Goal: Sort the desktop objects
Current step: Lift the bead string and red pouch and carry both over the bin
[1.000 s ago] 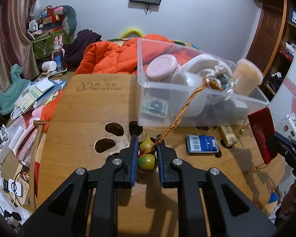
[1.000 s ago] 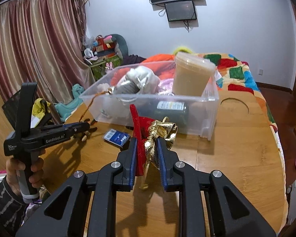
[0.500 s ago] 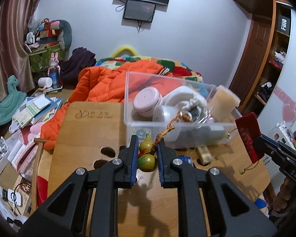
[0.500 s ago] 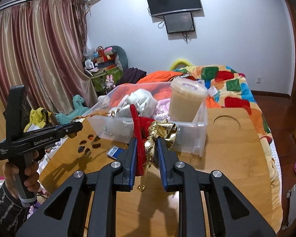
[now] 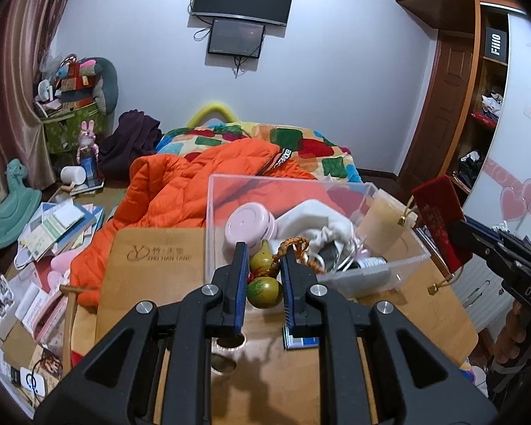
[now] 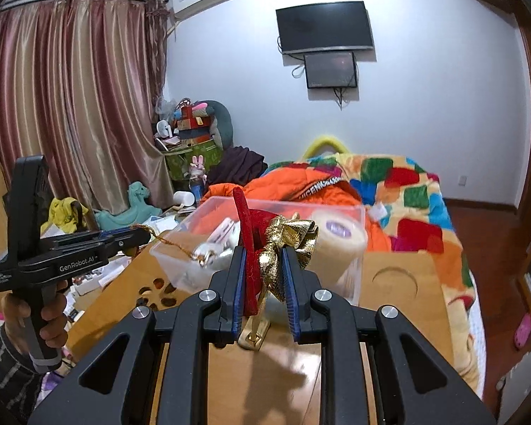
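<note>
Both loads have been raised from the desk (image 5: 148,283) since the earlier frames. The left hand-held gripper (image 5: 264,279) is clamped on a gourd charm (image 5: 263,279), whose braided cord (image 5: 293,248) trails ahead into the clear bin (image 5: 400,272). The right hand-held gripper (image 6: 264,279) is clamped on a red pouch (image 6: 247,244) with gold ribbon (image 6: 286,241). Release into the bin is judged next. A beige cup (image 6: 340,244), jar (image 5: 247,223) and white cloth (image 5: 318,219) crowd it; a blue card pack (image 5: 302,341) lies beneath the left fingers.
</note>
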`<state>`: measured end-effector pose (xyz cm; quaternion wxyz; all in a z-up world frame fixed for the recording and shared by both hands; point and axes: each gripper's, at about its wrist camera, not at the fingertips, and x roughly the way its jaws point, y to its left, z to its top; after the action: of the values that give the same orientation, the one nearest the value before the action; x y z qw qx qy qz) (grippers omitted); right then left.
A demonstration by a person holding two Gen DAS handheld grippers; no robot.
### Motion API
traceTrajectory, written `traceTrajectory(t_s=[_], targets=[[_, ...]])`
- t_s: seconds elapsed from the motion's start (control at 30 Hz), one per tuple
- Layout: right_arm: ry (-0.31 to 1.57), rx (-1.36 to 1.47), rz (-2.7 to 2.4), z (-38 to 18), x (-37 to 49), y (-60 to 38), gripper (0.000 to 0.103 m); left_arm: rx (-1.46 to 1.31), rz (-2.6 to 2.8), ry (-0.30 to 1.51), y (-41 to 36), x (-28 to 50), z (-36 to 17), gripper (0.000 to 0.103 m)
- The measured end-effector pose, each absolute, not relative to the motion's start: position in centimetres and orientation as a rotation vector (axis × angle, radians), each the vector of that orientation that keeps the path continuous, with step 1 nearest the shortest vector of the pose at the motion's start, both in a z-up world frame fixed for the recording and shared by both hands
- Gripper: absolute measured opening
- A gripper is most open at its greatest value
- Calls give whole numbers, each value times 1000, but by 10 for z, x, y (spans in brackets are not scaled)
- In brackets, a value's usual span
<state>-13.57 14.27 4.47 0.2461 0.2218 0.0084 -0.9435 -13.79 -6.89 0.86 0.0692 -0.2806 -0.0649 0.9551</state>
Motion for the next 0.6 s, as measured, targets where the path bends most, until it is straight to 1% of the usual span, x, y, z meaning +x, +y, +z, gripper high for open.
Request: traceTrajectory(t_s=[0.33,0.6], targets=[[50,556,-2570,61,-169,126,18,-845,2850,-202,-68,-173,11,17],[82,596,-2538,50,-203,105,18,-887,2832,-197,-69,-197,2,17]])
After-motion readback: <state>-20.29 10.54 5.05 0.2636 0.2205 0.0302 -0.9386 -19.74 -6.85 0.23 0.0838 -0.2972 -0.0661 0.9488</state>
